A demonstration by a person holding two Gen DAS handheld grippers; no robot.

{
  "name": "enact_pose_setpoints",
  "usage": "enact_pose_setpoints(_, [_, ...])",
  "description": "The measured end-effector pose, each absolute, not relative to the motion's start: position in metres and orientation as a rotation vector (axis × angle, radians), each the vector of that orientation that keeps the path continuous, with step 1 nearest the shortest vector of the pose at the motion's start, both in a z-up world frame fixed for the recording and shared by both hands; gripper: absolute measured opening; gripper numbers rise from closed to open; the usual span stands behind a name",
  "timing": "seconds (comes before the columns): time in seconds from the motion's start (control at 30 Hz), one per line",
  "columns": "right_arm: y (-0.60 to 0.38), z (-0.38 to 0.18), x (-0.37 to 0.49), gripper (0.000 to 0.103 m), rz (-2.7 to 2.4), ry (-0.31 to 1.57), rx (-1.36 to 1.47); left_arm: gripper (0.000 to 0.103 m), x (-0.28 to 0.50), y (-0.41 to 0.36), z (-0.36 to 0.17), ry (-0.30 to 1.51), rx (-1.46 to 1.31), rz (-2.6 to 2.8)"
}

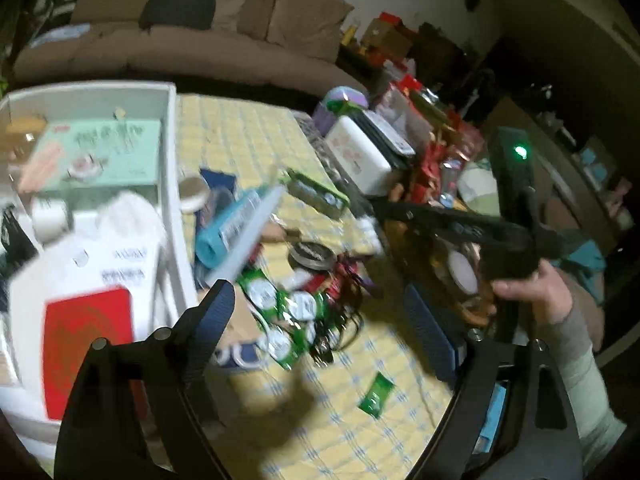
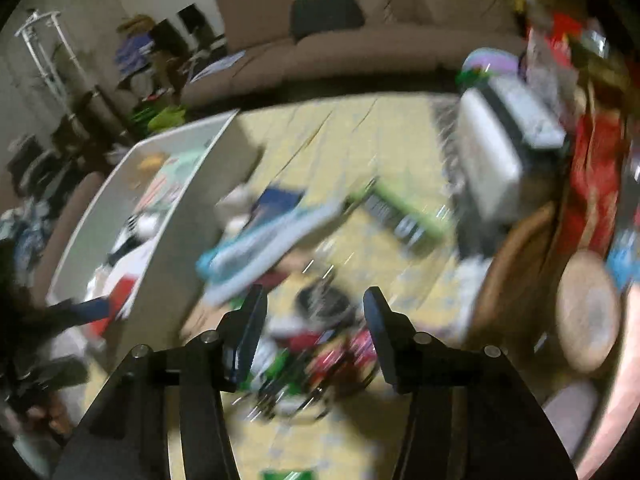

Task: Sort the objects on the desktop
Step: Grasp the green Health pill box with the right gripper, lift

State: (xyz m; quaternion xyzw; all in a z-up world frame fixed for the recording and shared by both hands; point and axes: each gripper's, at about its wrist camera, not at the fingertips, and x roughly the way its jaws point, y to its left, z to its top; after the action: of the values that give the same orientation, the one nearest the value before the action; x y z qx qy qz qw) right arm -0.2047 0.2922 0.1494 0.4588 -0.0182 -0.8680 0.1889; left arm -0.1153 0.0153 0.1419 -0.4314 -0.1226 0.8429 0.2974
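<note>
Cluttered counter under a yellow checked cloth, seen through motion blur in both wrist views.

Left tool low over the near part of the counter, jaws wide apart, nothing between them; one blue-padded finger close to the white bin's wall.

Right tool above the middle heap, jaws partly apart and empty; in the left wrist view the same tool reaching in from the right edge, gripped by a hand in a pale sleeve.

White bin along the counter's left edge, already holding a mint-green box, a white carton with a red panel and other white items too blurred to tell.

Unsorted heap in the counter's middle, just beside the bin: a teal tube lying tilted with a pale strip across it, a round dark-lidded tin, green-and-white sachets in a cluster, a tangle of red and dark bits touching them.

Green flat pack farther back.

Single green sachet alone toward the near edge, apart from the rest.

White box and stacked packages crowded along the right edge.
</note>
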Motion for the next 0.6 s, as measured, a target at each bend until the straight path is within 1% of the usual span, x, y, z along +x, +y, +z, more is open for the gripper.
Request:
enact_pose_setpoints(0.03, [0.290, 0.150, -0.216, 0.053, -2.468, -0.007, 1.288, 0.085, -0.116, 0.015, 0.142, -0.341, -1.139, 2.233])
enact_pose_setpoints(0.1, [0.282, 0.142, -0.251, 0.067, -2.514, 0.120, 1.312, 0.086, -0.113, 0.015, 0.138, -0.361, -1.136, 2.209])
enact_pose_setpoints(0.13, [0.277, 0.135, -0.269, 0.069, -2.533, 0.194, 1.338, 0.086, -0.111, 0.016, 0.134, -0.364, -1.138, 2.198])
enact_pose_setpoints(0.2, [0.269, 0.119, -0.297, 0.075, -2.523, 0.282, 1.395, 0.086, -0.111, 0.020, 0.125, -0.356, -1.161, 2.178])
enact_pose_setpoints(0.27, [0.259, 0.094, -0.323, 0.078, -2.504, 0.428, 1.480, 0.086, -0.115, 0.022, 0.120, -0.349, -1.189, 2.168])
enact_pose_setpoints(0.33, [0.252, 0.072, -0.338, 0.078, -2.471, 0.574, 1.546, 0.086, -0.117, 0.020, 0.117, -0.362, -1.189, 2.166])
enact_pose_setpoints(0.4, [0.243, 0.051, -0.345, 0.078, -2.419, 0.679, 1.579, 0.086, -0.118, 0.020, 0.113, -0.362, -1.201, 2.161])
enact_pose_setpoints(0.43, [0.244, 0.046, -0.345, 0.078, -2.405, 0.697, 1.587, 0.086, -0.118, 0.019, 0.111, -0.360, -1.207, 2.159])
enact_pose_setpoints(0.47, [0.244, 0.039, -0.345, 0.068, -2.385, 0.701, 1.601, 0.086, -0.118, 0.019, 0.109, -0.359, -1.212, 2.158])
enact_pose_setpoints(0.5, [0.246, 0.038, -0.345, 0.055, -2.387, 0.655, 1.592, 0.086, -0.118, 0.018, 0.108, -0.360, -1.216, 2.157])
enact_pose_setpoints(0.57, [0.254, 0.045, -0.343, 0.047, -2.418, 0.552, 1.575, 0.086, -0.119, 0.016, 0.107, -0.372, -1.221, 2.155])
enact_pose_setpoints(0.6, [0.258, 0.050, -0.340, 0.047, -2.433, 0.500, 1.568, 0.086, -0.119, 0.015, 0.107, -0.378, -1.221, 2.157])
